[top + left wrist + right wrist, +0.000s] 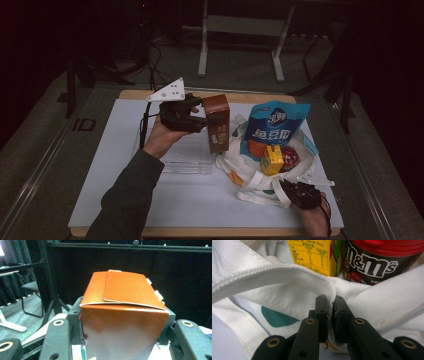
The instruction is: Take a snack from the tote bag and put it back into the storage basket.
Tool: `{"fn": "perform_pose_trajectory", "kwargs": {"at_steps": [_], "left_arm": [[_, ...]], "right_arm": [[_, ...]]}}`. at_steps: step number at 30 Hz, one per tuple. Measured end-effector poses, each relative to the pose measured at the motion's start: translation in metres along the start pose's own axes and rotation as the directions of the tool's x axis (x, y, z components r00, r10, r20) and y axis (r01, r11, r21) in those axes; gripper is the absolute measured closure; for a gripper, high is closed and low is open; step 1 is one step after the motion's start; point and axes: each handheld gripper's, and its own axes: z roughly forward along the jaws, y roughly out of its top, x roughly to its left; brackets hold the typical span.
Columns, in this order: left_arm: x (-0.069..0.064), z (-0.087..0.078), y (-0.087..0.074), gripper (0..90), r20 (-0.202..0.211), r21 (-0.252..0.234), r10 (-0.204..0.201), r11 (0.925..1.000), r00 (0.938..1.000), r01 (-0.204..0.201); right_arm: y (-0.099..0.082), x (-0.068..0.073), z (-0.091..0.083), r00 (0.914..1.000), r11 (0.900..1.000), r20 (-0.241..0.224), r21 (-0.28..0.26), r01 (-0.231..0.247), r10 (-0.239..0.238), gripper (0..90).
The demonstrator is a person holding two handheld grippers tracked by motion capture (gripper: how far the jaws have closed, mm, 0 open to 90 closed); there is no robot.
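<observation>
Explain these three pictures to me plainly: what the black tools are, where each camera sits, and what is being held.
A person holds a hand-operated clamp with two jaws in each hand. The high view looks down on the table; the other two cameras ride on the clamps.

The left gripper has its jaws closed on a brown carton, lifted above a clear plastic tray.

The right gripper pinches the edge of a white cloth bag. In the bag are a blue snack packet, a yellow juice box and a red-lidded candy jar.
</observation>
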Motion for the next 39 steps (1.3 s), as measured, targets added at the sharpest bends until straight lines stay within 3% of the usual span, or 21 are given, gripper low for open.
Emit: {"fn": "perform_pose_trajectory", "kwargs": {"at_steps": [16, 39], "left_arm": [[0.009, -0.019, -0.006, 42.9, -0.013, 0.046, 0.004, 0.9989, 0.9999, -0.003], [0.022, -0.034, -0.019, 43.0, -0.035, 0.141, 0.013, 0.9900, 0.9993, -0.008]], "right_arm": [[0.000, 0.000, 0.000, 1.0000, 1.0000, 0.002, -0.001, 0.000, 0.000, 83.6], [0.000, 0.000, 0.000, 1.0000, 1.0000, 0.002, -0.001, 0.001, -0.001, 83.7]]}}
